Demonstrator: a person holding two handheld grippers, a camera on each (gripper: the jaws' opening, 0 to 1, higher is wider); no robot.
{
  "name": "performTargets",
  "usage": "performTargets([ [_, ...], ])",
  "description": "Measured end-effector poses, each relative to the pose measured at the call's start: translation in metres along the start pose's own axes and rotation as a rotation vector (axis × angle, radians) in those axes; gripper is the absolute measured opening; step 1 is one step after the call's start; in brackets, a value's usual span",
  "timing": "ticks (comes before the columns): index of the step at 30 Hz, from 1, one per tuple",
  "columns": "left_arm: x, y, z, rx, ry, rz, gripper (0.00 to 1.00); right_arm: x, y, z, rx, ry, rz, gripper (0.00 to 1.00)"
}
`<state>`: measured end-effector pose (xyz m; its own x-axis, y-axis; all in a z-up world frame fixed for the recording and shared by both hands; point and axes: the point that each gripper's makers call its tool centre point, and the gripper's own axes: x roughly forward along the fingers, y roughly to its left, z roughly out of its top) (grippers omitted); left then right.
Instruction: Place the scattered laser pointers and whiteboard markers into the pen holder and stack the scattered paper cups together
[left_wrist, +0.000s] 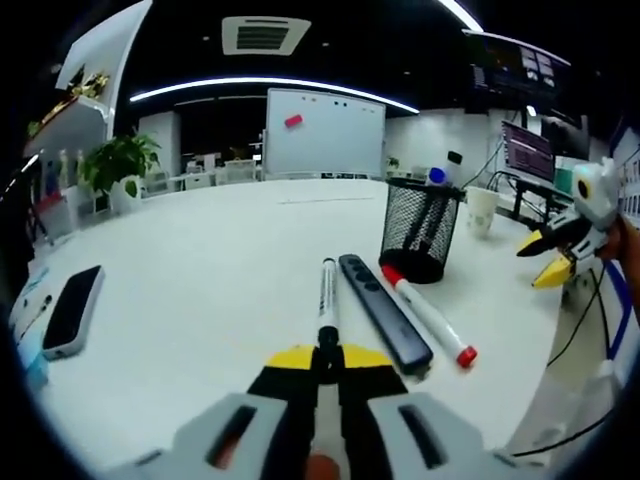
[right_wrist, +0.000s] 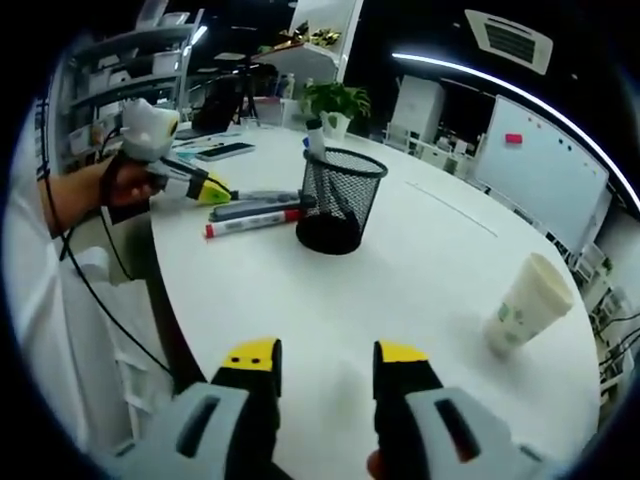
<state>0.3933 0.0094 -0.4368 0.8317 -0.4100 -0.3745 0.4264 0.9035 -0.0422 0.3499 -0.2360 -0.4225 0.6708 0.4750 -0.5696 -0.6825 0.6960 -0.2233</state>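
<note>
Ceiling strip lights (left_wrist: 270, 85) are glowing as curved white arcs against a dark ceiling in both views; the fisheye lens is bending them strongly. The white table (left_wrist: 220, 270) is reflecting this light evenly and reading bright, close to washed out in its far part in the left gripper view. Shadows are lying soft and short: a faint one is sitting under the mesh pen holder (right_wrist: 340, 205), another beside the paper cup (right_wrist: 525, 305). The whiteboard (left_wrist: 325, 133) is showing flat, without hard glare. Edges are smearing and darkening toward the rim; shelves and monitors there are looking blurred. The near gripper bodies at the bottom are appearing soft, out of focus.
</note>
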Motion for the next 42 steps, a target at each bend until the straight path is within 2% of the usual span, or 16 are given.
performTargets([
  [14, 0.001, -0.003, 0.001, 0.001, -0.006, -0.015, 0.08, 0.003, 0.001, -0.004, 0.005, 0.006, 0.007, 0.37],
  [29, -0.002, -0.008, 0.012, 0.041, -0.034, -0.041, 0.07, 0.003, 0.002, -0.007, 0.009, 0.01, 0.006, 0.37],
  [36, -0.004, -0.008, 0.021, 0.063, -0.054, -0.045, 0.07, 0.002, 0.0, -0.006, 0.01, 0.008, 0.002, 0.37],
  [42, -0.009, -0.01, 0.038, 0.074, -0.105, -0.047, 0.07, 0.001, -0.001, -0.006, 0.012, 0.006, -0.003, 0.37],
])
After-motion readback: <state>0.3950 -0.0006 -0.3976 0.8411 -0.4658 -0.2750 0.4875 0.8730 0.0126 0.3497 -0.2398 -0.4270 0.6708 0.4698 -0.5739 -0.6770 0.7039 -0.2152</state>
